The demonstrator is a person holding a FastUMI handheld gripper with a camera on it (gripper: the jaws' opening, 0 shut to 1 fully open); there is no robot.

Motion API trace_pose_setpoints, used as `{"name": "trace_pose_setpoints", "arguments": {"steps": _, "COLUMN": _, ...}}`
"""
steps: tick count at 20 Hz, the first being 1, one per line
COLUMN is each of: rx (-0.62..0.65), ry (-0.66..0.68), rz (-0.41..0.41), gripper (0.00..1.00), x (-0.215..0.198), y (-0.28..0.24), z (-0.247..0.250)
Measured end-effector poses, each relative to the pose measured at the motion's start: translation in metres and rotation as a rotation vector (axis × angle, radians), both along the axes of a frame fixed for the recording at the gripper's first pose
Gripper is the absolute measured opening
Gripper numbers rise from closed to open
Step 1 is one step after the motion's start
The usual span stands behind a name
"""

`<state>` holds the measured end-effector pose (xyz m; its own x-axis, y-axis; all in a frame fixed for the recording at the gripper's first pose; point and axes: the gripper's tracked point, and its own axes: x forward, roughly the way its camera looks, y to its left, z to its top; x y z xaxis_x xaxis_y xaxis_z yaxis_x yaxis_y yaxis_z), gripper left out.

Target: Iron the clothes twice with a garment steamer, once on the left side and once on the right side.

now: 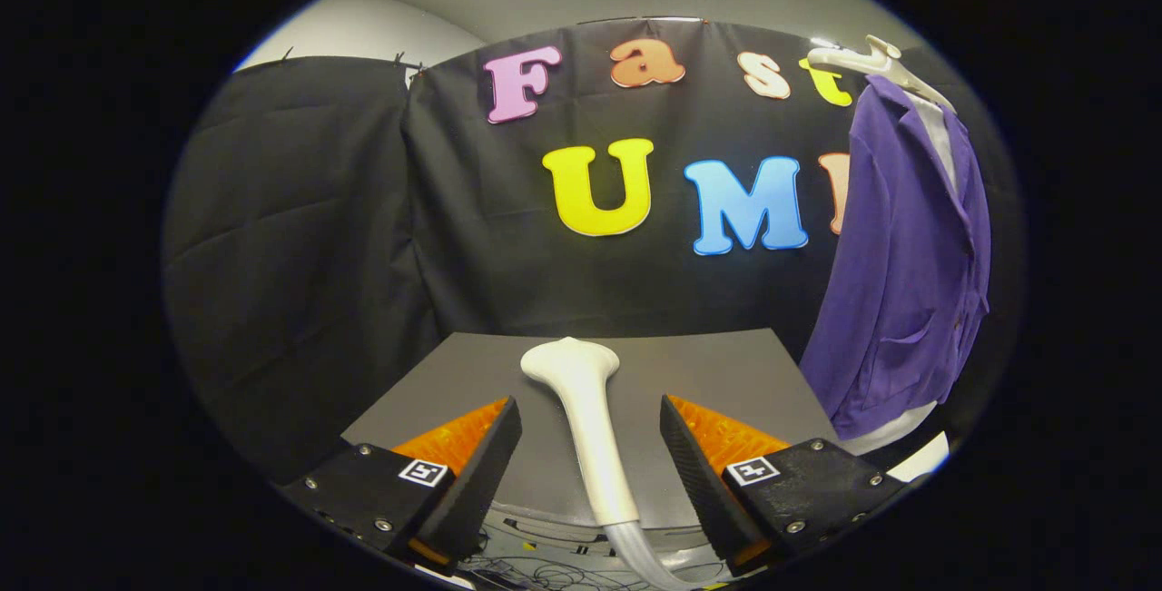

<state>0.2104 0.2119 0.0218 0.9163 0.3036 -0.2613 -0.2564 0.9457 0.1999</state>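
A white garment steamer wand (585, 418) lies on the grey table (717, 373), its flared head pointing away from me and its pale hose (635, 559) trailing off the near edge. My gripper (590, 455) stands open, one finger on each side of the wand's handle without touching it. A purple jacket (908, 273) over a white shirt hangs on a white hanger (871, 60) beyond the right finger, at the table's right side.
Black cloth walls close off the back and left of the booth. Loose cables (545, 573) lie on the floor below the table's near edge. Bare table surface lies around the wand's head.
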Motion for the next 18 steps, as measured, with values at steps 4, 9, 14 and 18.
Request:
{"name": "trace_pose_setpoints", "arguments": {"steps": 4, "rx": -0.081, "ry": 0.078, "rz": 0.034, "gripper": 0.95, "x": 0.036, "y": 0.022, "z": -0.036}}
{"name": "trace_pose_setpoints", "arguments": {"steps": 9, "rx": -0.088, "ry": 0.220, "rz": 0.081, "gripper": 0.95, "x": 0.063, "y": 0.037, "z": -0.067}}
{"name": "trace_pose_setpoints", "arguments": {"steps": 14, "rx": -0.084, "ry": 0.295, "rz": 0.082, "gripper": 0.91, "x": 0.062, "y": 0.039, "z": -0.079}}
{"name": "trace_pose_setpoints", "arguments": {"steps": 18, "rx": -0.114, "ry": 0.280, "rz": 0.053, "gripper": 0.67, "x": 0.071, "y": 0.028, "z": -0.083}}
